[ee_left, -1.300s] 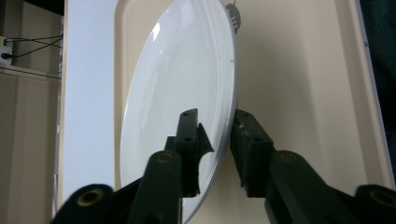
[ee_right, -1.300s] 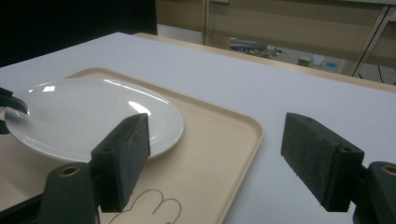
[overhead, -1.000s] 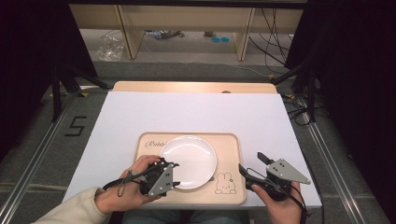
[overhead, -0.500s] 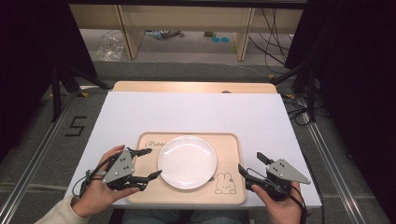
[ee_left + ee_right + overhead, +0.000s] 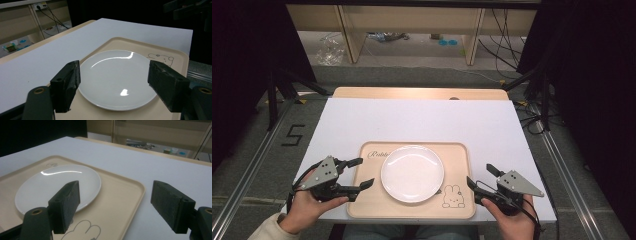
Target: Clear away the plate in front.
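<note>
White table (image 5: 422, 120) bears beige tray (image 5: 462, 200); grey floor (image 5: 257, 165) surrounds.

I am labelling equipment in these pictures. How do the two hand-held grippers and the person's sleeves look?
Both the left gripper and the right gripper are black, each with two blocky black jaws and a grey three-cornered plate on top. A black cable trails from each. A brass-coloured ring shows at the base of the jaws. A light beige sleeve covers the left arm.

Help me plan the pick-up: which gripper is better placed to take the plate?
Left, probably. The left gripper is open at the tray's left edge, its jaws aimed at the plate close ahead. The right gripper, also open, sits off the tray's right edge, farther from the plate.
</note>
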`<action>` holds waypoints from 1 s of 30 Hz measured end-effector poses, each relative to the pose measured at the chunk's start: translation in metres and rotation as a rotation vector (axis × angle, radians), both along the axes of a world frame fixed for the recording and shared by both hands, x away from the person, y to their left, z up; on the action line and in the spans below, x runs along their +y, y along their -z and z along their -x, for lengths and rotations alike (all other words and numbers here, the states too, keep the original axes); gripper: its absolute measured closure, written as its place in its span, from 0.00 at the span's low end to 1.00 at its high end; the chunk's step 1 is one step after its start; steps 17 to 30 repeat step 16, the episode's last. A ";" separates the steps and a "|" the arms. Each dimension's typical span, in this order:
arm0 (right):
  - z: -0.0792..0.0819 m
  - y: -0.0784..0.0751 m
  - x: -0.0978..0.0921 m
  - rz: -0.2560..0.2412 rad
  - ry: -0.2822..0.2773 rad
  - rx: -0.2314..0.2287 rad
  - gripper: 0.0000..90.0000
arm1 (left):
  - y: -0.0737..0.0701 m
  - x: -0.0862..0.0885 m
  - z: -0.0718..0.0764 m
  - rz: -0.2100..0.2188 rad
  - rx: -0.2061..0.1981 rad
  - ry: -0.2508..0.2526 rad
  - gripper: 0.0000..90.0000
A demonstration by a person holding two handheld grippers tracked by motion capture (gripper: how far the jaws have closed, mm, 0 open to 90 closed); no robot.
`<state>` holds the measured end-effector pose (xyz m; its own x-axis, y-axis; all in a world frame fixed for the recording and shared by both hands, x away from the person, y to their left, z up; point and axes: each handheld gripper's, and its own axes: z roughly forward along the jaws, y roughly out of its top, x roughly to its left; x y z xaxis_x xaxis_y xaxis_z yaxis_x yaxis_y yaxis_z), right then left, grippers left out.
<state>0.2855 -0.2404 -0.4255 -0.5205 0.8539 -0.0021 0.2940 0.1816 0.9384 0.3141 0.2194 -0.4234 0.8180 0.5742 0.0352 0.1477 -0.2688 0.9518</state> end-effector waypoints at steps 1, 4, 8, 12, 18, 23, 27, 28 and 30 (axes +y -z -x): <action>0.000 0.000 0.000 0.004 -0.004 0.007 0.27 | 0.000 0.000 0.000 0.000 0.000 -0.005 0.29; -0.001 0.001 0.000 -0.007 -0.014 0.017 0.27 | 0.001 -0.001 0.000 -0.010 -0.002 0.005 0.29; -0.001 0.001 0.000 0.002 -0.007 0.018 0.27 | 0.003 -0.002 0.000 -0.018 0.000 0.016 0.30; -0.001 0.002 0.001 0.000 -0.013 0.017 0.27 | 0.004 -0.002 -0.002 -0.042 -0.003 0.028 0.30; -0.002 0.003 0.001 -0.015 -0.018 0.014 0.27 | 0.005 -0.003 -0.003 -0.050 0.001 0.043 0.30; -0.002 0.003 0.001 -0.015 -0.018 0.014 0.27 | 0.005 -0.003 -0.003 -0.050 0.001 0.043 0.30; -0.002 0.003 0.001 -0.015 -0.018 0.014 0.27 | 0.005 -0.003 -0.003 -0.050 0.001 0.043 0.30; -0.002 0.003 0.001 -0.015 -0.018 0.014 0.27 | 0.005 -0.003 -0.003 -0.050 0.001 0.043 0.30; -0.002 0.003 0.001 -0.015 -0.018 0.014 0.27 | 0.005 -0.003 -0.003 -0.050 0.001 0.043 0.30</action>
